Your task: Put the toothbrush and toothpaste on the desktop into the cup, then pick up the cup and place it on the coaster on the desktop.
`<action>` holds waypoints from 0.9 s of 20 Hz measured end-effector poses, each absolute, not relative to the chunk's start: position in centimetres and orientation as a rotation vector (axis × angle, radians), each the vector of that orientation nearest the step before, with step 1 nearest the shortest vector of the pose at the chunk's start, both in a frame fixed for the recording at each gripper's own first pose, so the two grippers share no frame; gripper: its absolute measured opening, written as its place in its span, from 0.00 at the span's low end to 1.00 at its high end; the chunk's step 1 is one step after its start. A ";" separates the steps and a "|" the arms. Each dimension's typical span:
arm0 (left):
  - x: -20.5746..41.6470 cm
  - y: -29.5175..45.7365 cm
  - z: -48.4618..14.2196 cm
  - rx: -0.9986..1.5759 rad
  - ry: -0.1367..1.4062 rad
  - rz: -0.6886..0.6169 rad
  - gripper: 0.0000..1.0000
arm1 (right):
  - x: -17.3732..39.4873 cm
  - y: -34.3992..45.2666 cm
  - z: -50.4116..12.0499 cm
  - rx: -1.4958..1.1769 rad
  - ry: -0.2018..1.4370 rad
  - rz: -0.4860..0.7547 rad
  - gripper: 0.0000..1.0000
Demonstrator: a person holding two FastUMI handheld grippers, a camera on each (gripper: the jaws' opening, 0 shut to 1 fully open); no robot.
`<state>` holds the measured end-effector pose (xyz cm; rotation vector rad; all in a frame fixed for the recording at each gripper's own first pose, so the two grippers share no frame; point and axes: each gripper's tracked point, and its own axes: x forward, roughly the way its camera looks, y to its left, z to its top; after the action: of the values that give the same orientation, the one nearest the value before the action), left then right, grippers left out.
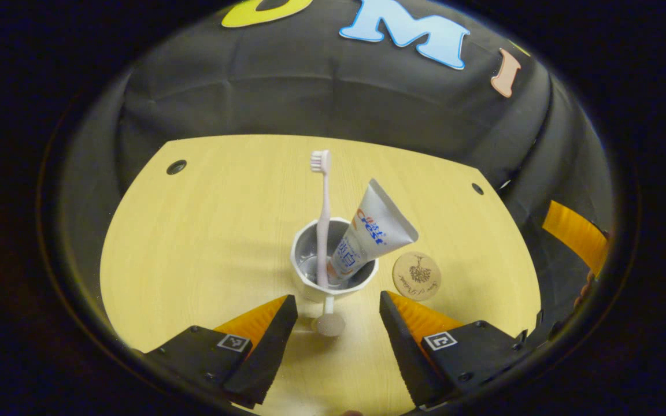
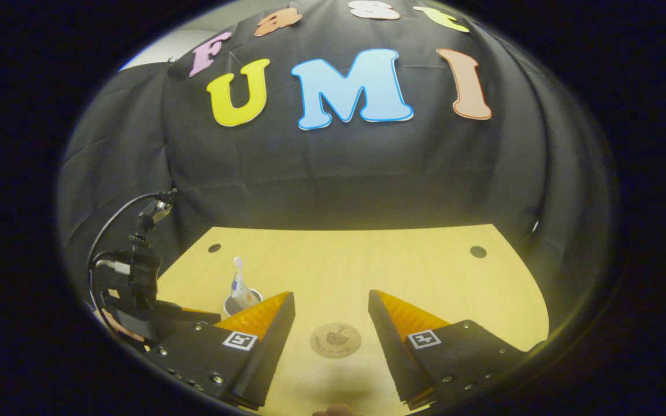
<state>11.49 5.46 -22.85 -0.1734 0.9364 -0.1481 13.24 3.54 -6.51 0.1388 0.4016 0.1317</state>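
On the pale wooden desk [image 1: 206, 242] the cup [image 1: 333, 286] stands upright with both things already in it. The toothbrush [image 1: 324, 219] rises almost straight up from the cup, bristles at the top, and the toothpaste [image 1: 370, 234] leans to the right, its crimped end up and out over the rim. From the left gripper view, the left gripper [image 1: 337, 335] sits low in front of the cup with its jaws spread wide; the cup lies between and just beyond the fingertips, and neither finger touches it or holds anything. A small round knob on a short stem [image 1: 329, 320] shows at the cup's near side, between the two fingers; what it belongs to I cannot tell. The round coaster [image 1: 417, 275] lies flat on the desk just to the right of the cup, close to it but apart, with nothing on it. From the right gripper view, the right gripper [image 2: 330, 329] is also wide open and grips nothing; the coaster [image 2: 336, 340] lies on the desk between its fingers, a little ahead of them. Off to the left in that view stands the cup [image 2: 240, 301] with its load, and beside it the left gripper's body and cables [image 2: 130, 283].
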 end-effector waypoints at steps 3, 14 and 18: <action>12.2 5.3 -24.6 -0.109 1.009 -0.160 0.93 | 12.9 1.9 -7.4 0.134 0.430 0.099 0.79; 12.9 6.0 -29.9 -0.075 1.171 -0.143 0.82 | 12.4 0.2 -10.2 0.182 0.535 0.048 0.79; 12.7 6.1 -30.8 -0.109 1.199 -0.128 0.71 | 12.2 0.3 -10.8 0.188 0.559 0.047 0.79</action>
<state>12.70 6.11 -30.83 -0.1091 1.1986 -0.1279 12.19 0.27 -10.80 0.1877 0.5593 0.0474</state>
